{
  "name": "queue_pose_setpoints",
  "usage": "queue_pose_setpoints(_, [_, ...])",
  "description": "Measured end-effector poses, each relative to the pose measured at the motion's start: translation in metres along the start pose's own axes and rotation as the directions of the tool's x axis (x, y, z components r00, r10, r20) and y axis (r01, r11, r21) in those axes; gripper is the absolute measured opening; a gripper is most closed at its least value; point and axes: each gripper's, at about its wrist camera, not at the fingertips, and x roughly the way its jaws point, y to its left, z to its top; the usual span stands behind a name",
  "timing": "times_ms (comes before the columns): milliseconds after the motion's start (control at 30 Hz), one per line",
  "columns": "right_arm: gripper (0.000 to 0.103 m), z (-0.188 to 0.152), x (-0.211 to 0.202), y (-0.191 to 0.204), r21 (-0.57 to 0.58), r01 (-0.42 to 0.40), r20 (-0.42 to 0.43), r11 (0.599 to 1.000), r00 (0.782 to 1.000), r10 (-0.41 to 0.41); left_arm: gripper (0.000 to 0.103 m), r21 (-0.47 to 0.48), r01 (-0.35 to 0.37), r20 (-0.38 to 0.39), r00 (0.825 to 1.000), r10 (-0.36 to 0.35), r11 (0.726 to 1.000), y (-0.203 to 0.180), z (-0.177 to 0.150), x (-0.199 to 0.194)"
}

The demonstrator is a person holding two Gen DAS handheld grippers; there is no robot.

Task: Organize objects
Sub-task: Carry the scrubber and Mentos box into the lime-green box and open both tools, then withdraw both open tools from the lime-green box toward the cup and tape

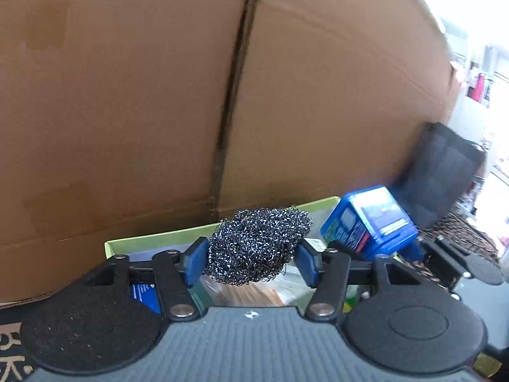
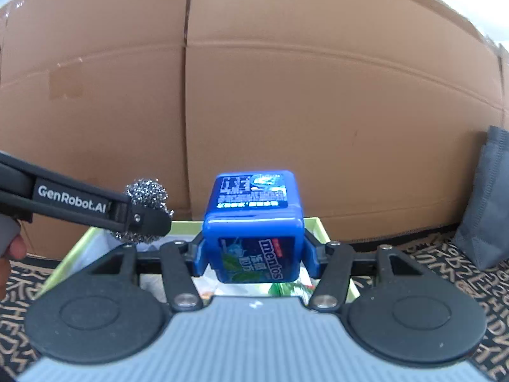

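While both hands hover over the green tray, each gripper carries one item, which suggests the two things are being brought to the tray together to be sorted into it. The left gripper has the steel wool scourer between its blue pads; its jaws stand fairly wide, the left pad seems to touch the ball, and a sliver of gap shows at the right pad, so I cannot tell whether the pads are pressing on it or letting it go. The right gripper pinches the blue Mentos box by its lower half, both pads flat against its sides, the box upright with its lid towards the cardboard box ahead of the gripper.

Holding the box low leaves its bulk clear above the fingers, which should make it easy to set down in the tray below and just ahead of the gripper.

The left wrist view shows what already lies in the tray under the scourer: packets in clear wrap, something orange-brown and a blue item. It also shows the Mentos box tilted off to the right of the left gripper. The right wrist view shows the left gripper side-on, the scourer bulging above and below its fingers, a hand at the far left, the patterned mat and a grey bag off to the right of the gripper.
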Motion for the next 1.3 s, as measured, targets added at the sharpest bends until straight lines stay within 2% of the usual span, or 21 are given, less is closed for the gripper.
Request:
queue_pose_setpoints(33, [0.059,-0.004,0.012,-0.001,0.006,-0.019,-0.035,1.000,0.999,0.019,0.082,-0.010,-0.001,-0.011,1.000,0.001,1.000,0.003,-0.003,0.005])
queue_pose_setpoints(67, [0.074,-0.009,0.021,-0.002,0.014,-0.023,-0.068,1.000,0.997,0.024,0.085,-0.023,0.011,-0.035,0.999,-0.012,1.000,0.006,-0.007,0.008])
queue_pose_setpoints(133, [0.097,-0.020,0.022,-0.001,0.014,0.006,-0.077,1.000,0.997,-0.005,0.085,-0.049,0.033,-0.078,0.996,-0.037,0.998,0.013,-0.018,0.007])
queue_pose_setpoints(167, [0.103,-0.025,0.017,0.000,0.006,0.017,-0.054,1.000,0.998,-0.017,0.085,-0.055,0.028,-0.088,0.996,-0.033,0.998,0.015,-0.024,0.005])
queue_pose_setpoints(300, [0.103,-0.040,-0.005,0.007,-0.007,0.050,0.009,0.999,0.999,-0.050,0.086,-0.059,0.010,-0.062,0.998,-0.014,0.998,0.021,-0.043,-0.010])
queue_pose_setpoints(533, [0.103,-0.036,-0.035,0.010,0.011,0.061,-0.004,0.998,0.998,-0.061,0.086,-0.070,0.035,-0.021,0.999,-0.037,0.997,0.026,-0.052,-0.050])
queue_pose_setpoints(733, [0.103,-0.019,-0.094,0.032,0.032,-0.006,0.095,0.999,0.995,0.003,0.088,-0.129,-0.019,0.078,0.997,0.029,0.991,0.045,-0.078,-0.119])
queue_pose_setpoints(867, [0.103,-0.021,-0.121,0.062,0.021,-0.102,0.115,0.995,0.988,0.099,0.089,-0.156,-0.104,0.061,0.992,0.114,0.982,0.068,-0.110,-0.156])
queue_pose_setpoints(1000, [0.103,-0.034,-0.136,0.104,-0.008,-0.211,0.077,0.978,0.975,0.211,0.089,-0.210,-0.200,0.025,0.977,0.210,0.957,0.100,-0.140,-0.184])
queue_pose_setpoints(1033, [0.099,-0.037,-0.137,0.117,-0.021,-0.227,0.064,0.974,0.972,0.228,0.089,-0.227,-0.222,0.015,0.973,0.231,0.948,0.110,-0.146,-0.189])
queue_pose_setpoints(1067, [0.087,-0.040,-0.137,0.129,-0.033,-0.238,0.048,0.971,0.970,0.239,0.089,-0.240,-0.241,0.007,0.968,0.250,0.940,0.119,-0.151,-0.194])
queue_pose_setpoints(1100, [0.083,-0.043,-0.135,0.141,-0.040,-0.249,0.033,0.968,0.968,0.251,0.089,-0.257,-0.265,-0.002,0.962,0.274,0.929,0.129,-0.154,-0.198])
queue_pose_setpoints(1233, [0.072,-0.049,-0.119,0.187,-0.047,-0.299,-0.032,0.953,0.954,0.297,0.089,-0.325,-0.351,-0.019,0.931,0.364,0.878,0.169,-0.157,-0.213])
queue_pose_setpoints(1300, [0.069,-0.051,-0.101,0.210,-0.080,-0.299,-0.072,0.951,0.953,0.294,0.089,-0.340,-0.391,-0.010,0.911,0.413,0.855,0.187,-0.154,-0.222])
